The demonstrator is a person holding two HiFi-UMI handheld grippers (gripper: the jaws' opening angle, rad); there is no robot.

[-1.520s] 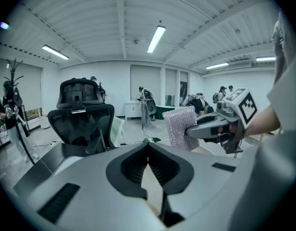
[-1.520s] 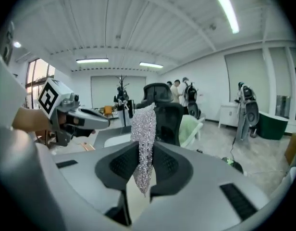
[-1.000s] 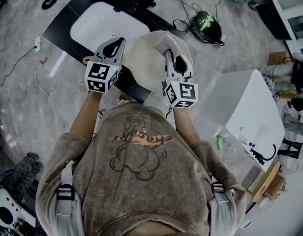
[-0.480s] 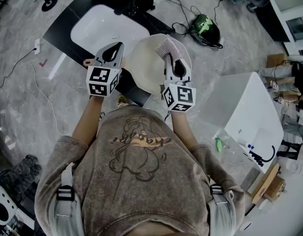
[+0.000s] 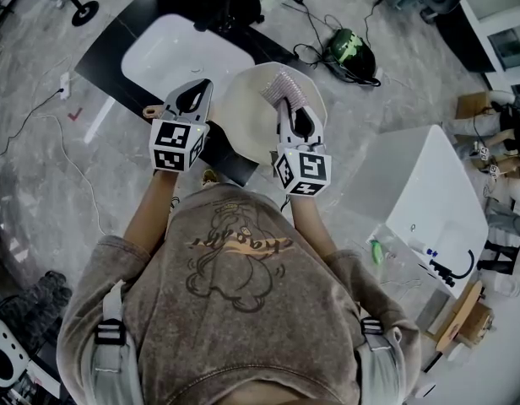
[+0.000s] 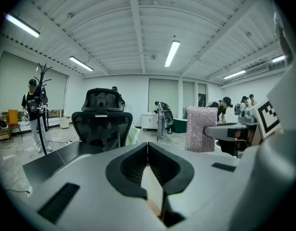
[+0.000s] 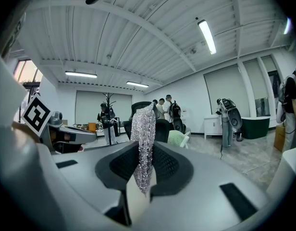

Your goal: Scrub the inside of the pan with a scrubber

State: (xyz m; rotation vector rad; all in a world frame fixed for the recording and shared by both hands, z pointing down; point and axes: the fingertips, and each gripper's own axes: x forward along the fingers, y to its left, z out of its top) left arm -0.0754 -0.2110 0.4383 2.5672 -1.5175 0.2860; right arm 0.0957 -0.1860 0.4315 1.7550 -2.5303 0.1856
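— Where is the pan (image 5: pixel 247 112) sitting?
— It is hanging over the near right corner of the table (image 5: pixel 116 32), between the two grippers. The left gripper (image 5: pixel 203 88) is clamping across its handle (image 5: pixel 150 109), whose end is poking out to the left

— And the scrubber (image 5: pixel 283 85)?
— It is sticking out of the right gripper (image 5: pixel 284 106), pinched between the jaws, over the far right part of the pan

— What is lying around them?
— A basin (image 5: pixel 184 53) is resting on the table, far and left of the pan. A second table (image 5: pixel 429 184) is standing well apart on the right, and a bag (image 5: pixel 353 45) is lying on the floor at the far right
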